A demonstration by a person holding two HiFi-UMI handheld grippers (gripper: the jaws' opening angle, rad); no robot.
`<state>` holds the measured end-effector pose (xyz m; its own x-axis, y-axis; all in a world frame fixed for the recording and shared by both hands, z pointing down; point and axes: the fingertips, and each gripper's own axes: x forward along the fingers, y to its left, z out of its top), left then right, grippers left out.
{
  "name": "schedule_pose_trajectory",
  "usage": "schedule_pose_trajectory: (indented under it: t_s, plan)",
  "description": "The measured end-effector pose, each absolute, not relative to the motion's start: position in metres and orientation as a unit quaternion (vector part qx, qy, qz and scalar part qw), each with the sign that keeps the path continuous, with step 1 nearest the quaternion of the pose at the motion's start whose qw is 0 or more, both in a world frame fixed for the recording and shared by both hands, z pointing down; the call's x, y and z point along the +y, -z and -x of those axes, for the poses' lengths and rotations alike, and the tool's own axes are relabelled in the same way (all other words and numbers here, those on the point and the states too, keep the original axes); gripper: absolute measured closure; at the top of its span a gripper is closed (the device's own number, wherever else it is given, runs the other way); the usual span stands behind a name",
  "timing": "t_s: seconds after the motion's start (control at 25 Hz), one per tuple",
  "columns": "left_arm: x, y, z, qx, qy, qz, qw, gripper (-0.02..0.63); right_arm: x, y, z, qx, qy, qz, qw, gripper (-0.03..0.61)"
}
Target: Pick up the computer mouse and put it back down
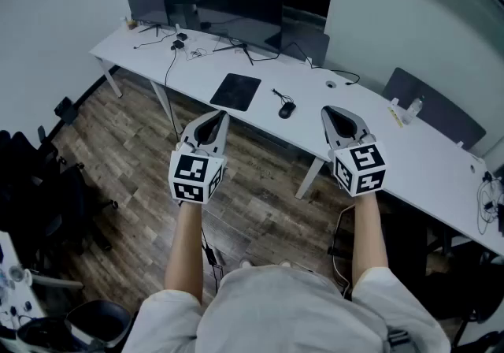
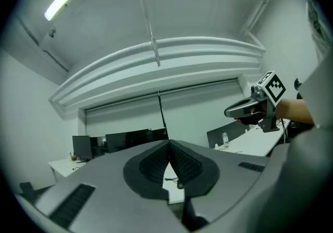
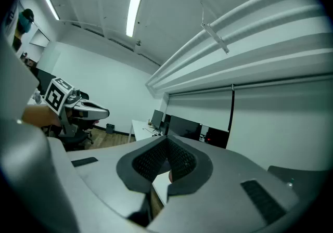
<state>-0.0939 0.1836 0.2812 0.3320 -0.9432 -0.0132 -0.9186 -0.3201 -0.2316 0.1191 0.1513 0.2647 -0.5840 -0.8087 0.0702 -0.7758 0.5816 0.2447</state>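
Mouse [image 1: 287, 109] sits on white desk [image 1: 370, 119], black, nothing touching it. Its cable runs up-left from it. It lies just right of black mat [image 1: 235, 91], near the desk's front edge.

Both grippers are held level on the person's side of the desk, above wood floor [image 1: 260, 202], well apart from each other. In head view the mouse falls between their two lines, ahead of the tips, clear of both.

Left gripper [image 1: 218, 117]: jaws clenched, ribbed pads meet at the tip, nothing between them. Its own view confirms this. In head view the tip lines up with the desk's front edge just below the mat. How far it stands from the desk can't be told. Marker cube [image 1: 194, 176] faces the head camera.

Right gripper [image 1: 329, 113]: jaws also closed pad to pad on nothing, per its own view. In head view the tip overlaps the desk top, right of the mouse.

Each gripper view catches the other gripper off to its side, at about the same height.

Rest of desk: monitors [image 1: 236, 16] in a row at back left, loose cables [image 1: 177, 48] beside them, bottle [image 1: 415, 105] further right. Grey chair [image 1: 445, 119] stands behind the desk near the bottle.
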Motion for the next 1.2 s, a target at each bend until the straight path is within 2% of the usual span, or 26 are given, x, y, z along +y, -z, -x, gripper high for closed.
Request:
schedule_pose_trajectory:
  t_s: [0.16, 0.6, 1.04, 1.2]
  plan:
    - [0.181, -0.286, 0.088, 0.573, 0.056, 0.812, 0.099, 0.597, 0.151, -0.266, -0.125, -0.883, 0.097, -0.449, 0.098, 0.565]
    - [0.170, -0.299, 0.117, 0.549, 0.063, 0.828, 0.094, 0.596, 0.145, -0.267, -0.095, -0.882, 0.062, -0.463, 0.057, 0.565]
    - [0.109, -0.325, 0.121, 0.530, 0.063, 0.843, 0.072, 0.596, 0.098, -0.296, -0.085, -0.881, 0.076, -0.456, 0.106, 0.565]
    - [0.062, -0.335, 0.112, 0.522, 0.076, 0.846, 0.072, 0.597, 0.048, -0.309, -0.092, -0.884, 0.064, -0.453, 0.099, 0.566]
